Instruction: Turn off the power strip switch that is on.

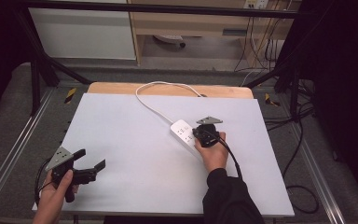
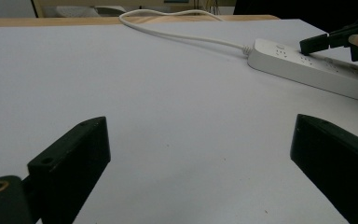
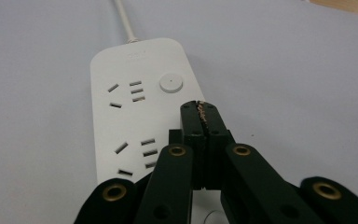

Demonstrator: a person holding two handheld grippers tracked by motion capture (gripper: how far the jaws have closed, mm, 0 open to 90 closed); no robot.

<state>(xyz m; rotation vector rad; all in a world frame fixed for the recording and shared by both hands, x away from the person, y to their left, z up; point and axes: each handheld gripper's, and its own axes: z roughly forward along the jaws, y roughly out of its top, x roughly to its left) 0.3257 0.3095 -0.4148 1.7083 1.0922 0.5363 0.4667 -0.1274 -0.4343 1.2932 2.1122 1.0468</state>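
**Desk inventory: one power strip, two grippers**

Desk point(image 1: 135, 154): a pale grey sheet covers its top, with a strip of wood showing along the far edge.

Power strip point(image 1: 185, 134): white, lying flat on the sheet right of centre, set at a slant. In the right gripper view its face point(image 3: 135, 116) shows groups of socket slots and a round button point(image 3: 171, 83) near the cord end. In the left gripper view it lies at the upper right point(image 2: 307, 70).

Cord point(image 1: 161, 93): white, running from the strip's far end, looping toward the far edge of the desk.

Right gripper point(image 1: 200, 135): you hold it over the power strip with your right hand point(image 1: 213, 154), dark sleeve behind it. Its jaws are pressed together with nothing between them, and their tips point(image 3: 200, 116) hover just short of the round button. Whether they touch the strip, you cannot tell.

Left gripper point(image 1: 89, 162): you hold it at the near left corner of the desk with your left hand point(image 1: 58, 191), well apart from the power strip. Its jaws stand wide over bare sheet point(image 2: 200, 154).
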